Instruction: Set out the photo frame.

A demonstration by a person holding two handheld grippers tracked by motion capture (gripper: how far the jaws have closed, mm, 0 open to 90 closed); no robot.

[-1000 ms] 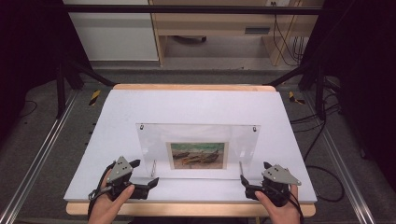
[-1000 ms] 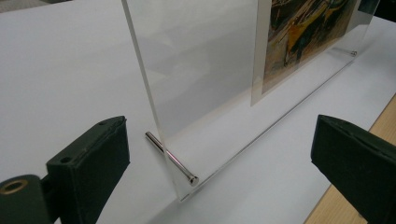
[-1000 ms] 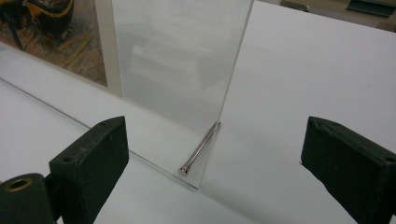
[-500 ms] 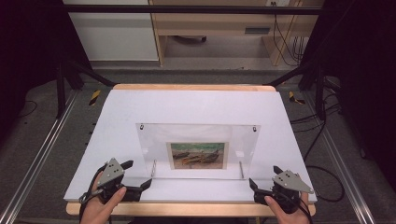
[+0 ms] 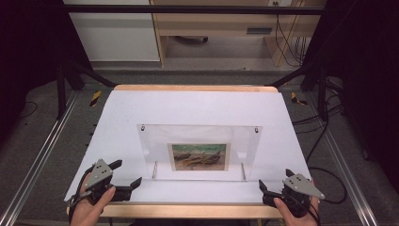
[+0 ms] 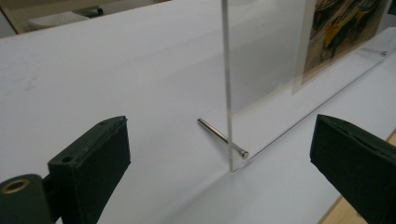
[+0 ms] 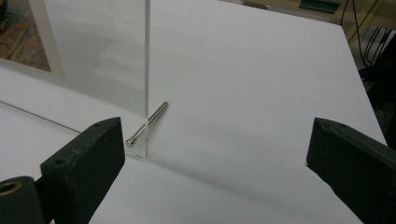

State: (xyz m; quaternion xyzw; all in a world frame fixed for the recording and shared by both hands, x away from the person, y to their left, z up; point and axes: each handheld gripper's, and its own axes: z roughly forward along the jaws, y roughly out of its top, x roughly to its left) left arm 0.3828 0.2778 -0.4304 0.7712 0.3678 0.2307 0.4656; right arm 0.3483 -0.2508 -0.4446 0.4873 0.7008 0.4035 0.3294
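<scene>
Standing acrylic frame (image 5: 200,153) on table (image 5: 117,113); I hold left hand-held gripper (image 5: 126,180) and right hand-held gripper (image 5: 273,186) spread apart, empty, flanking it. Next, I judge: close in on its edges.

The high view looks forward and down from above the near edge of the counter (image 5: 197,106), far enough off to take in the whole white top and the floor beyond at the top of the frame. The left gripper view sits low and close, just above the counter, facing the near left corner of the clear acrylic frame (image 6: 261,70) — the steel pin (image 6: 222,136) lies at frame centre. The right gripper view is equally low and near, facing the opposite corner (image 7: 105,51). All three share that frame (image 5: 200,150); its print shows only in part, perhaps blurred, at the gripper views' upper corners.
</scene>
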